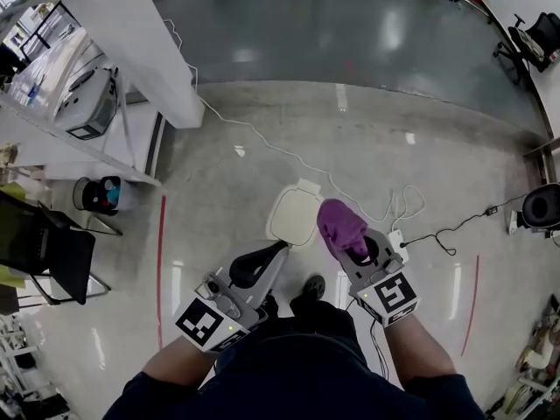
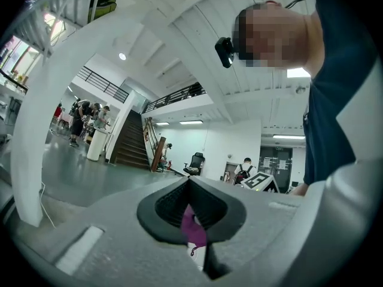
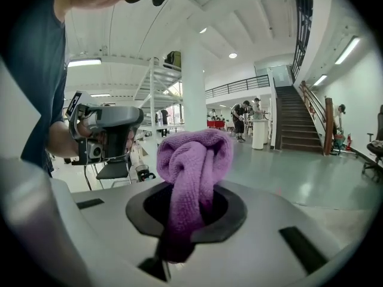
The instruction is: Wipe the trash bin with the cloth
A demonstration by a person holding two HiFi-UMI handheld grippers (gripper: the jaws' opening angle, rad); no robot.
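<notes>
I'm over a bare concrete floor (image 1: 262, 129). The bin (image 1: 293, 217), cream-lidded and seen from above, stands just ahead of both claws, slightly nearer the left one's tip.

My left claw (image 1: 276, 252) points up toward the bin with its jaws closed tip to tip. Nothing is gripped in it. The purple scrap showing in its own view is only the cloth seen through the gap behind the tips.

My right claw (image 1: 352, 245) is clamped on the cloth (image 1: 339, 226), a bunched purple wad that fills the jaws and bulges out past their tips.

From above, the wad sits just beside the bin's right edge. I can't tell whether it touches the lid.

I judge the cloth is picked up and carried to the bin, so that part is done. The wiping itself seems to remain, and nothing on the lid shows which parts, if any, are already wiped.
</notes>
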